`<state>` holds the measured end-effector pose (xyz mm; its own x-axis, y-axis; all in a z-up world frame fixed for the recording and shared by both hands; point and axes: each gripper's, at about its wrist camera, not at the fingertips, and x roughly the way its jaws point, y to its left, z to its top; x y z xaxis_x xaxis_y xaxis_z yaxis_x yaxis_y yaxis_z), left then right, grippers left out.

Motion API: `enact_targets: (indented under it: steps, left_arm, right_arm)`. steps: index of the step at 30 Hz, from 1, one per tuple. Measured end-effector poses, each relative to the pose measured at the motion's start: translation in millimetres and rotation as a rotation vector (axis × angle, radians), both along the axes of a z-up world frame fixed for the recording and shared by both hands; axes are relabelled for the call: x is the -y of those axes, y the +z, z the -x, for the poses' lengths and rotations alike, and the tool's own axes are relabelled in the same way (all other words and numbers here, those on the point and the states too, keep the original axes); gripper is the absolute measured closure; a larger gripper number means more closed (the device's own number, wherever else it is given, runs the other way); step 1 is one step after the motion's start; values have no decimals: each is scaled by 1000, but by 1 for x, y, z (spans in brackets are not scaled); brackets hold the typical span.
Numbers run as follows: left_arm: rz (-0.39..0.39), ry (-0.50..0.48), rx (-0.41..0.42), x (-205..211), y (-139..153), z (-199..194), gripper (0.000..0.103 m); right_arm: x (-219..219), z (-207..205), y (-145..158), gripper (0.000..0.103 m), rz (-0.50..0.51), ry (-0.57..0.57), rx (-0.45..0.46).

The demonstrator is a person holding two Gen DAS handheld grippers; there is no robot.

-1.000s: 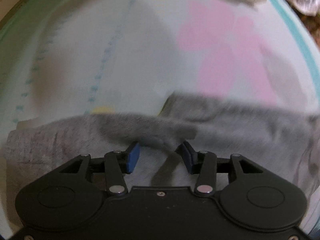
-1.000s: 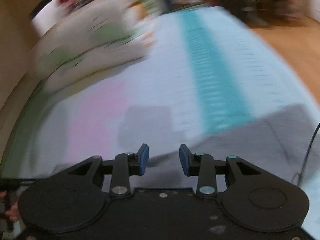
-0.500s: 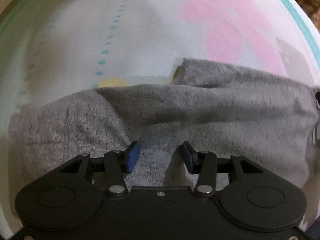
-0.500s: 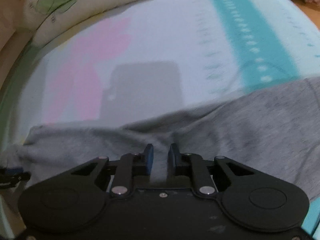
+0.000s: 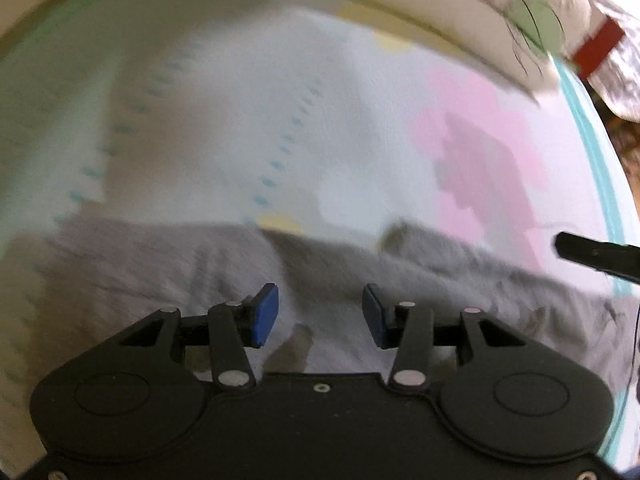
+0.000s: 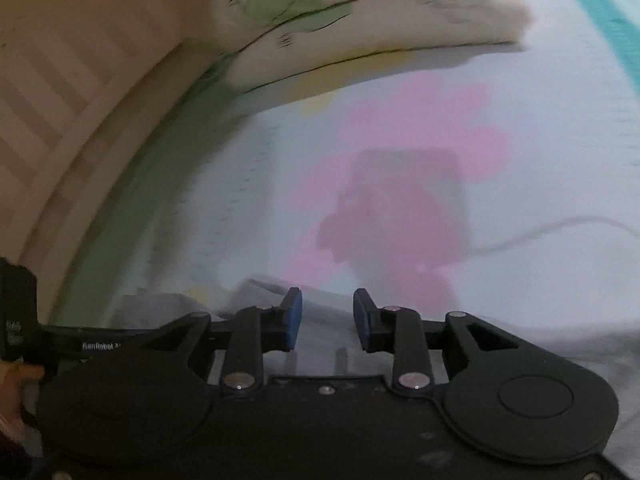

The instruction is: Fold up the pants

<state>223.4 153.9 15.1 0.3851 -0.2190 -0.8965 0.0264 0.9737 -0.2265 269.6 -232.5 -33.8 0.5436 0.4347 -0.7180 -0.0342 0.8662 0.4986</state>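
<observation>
The grey pants [image 5: 168,268] lie folded in a long band across the bed sheet, under both grippers. My left gripper [image 5: 319,314] is open and empty, raised a little above the cloth. My right gripper [image 6: 327,320] is open and empty over the pants [image 6: 320,356] near their far edge. A black part of the right gripper [image 5: 596,256] shows at the right edge of the left wrist view. The left gripper's body [image 6: 24,332] shows at the left edge of the right wrist view.
The bed sheet [image 5: 248,112] is pale with pink patches, dotted lines and a teal stripe [image 5: 592,152]. A cream quilt with green print [image 6: 360,28] lies folded at the far side. A wooden bed frame [image 6: 72,92] runs along the left.
My right gripper was nearly shut low on the cloth half a second ago; it has opened and lifted. My left gripper has risen from the pants and stays open.
</observation>
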Motion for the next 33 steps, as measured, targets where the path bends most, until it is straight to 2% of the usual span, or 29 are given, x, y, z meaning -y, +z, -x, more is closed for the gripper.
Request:
enact_targets:
  steps: [2, 5, 7, 10, 13, 16, 20, 22, 24, 26, 28, 29, 31, 33]
  left_arm:
    - [-39, 27, -17, -11, -5, -2, 49]
    - [-103, 7, -122, -19, -34, -5, 50]
    - [-133, -53, -76, -18, -38, 0, 49]
    - [-169, -109, -57, -14, -38, 6, 49]
    - [-133, -97, -78, -21, -35, 5, 49]
    - [-77, -82, -95, -33, -35, 5, 49]
    - [-54, -80, -104, -35, -34, 7, 49]
    - [-59, -85, -104, -34, -34, 8, 49]
    - [-66, -90, -104, -33, -36, 7, 49]
    - [-65, -89, -104, -33, -37, 7, 49]
    - [-61, -88, -104, -33, -36, 8, 49]
    - [-57, -87, -103, -34, -35, 9, 49]
    - [-44, -82, -103, -36, -35, 10, 49]
    - [-27, -74, -105, -39, -36, 10, 49]
  right_arm:
    - [-19, -19, -7, 70, -13, 33, -11]
    - [-53, -39, -13, 70, -4, 95, -31]
    - [-70, -51, -21, 70, 13, 130, -35]
    - [-92, -68, -23, 70, 34, 186, -54]
    - [-113, -87, -34, 70, 59, 236, -72]
    - [-125, -90, -34, 70, 135, 285, -67]
    - [-128, -92, -33, 70, 217, 256, -39]
    - [-128, -94, -35, 70, 219, 264, -46]
    - [-127, -96, -38, 70, 183, 316, -87]
    - [-131, -96, -46, 70, 191, 371, -115]
    - [-136, -91, -46, 83, 227, 413, -99]
    - [-140, -88, -46, 95, 247, 431, -91]
    - [-139, -79, -38, 96, 261, 425, -49]
    - [-134, -76, -25, 98, 263, 351, -3]
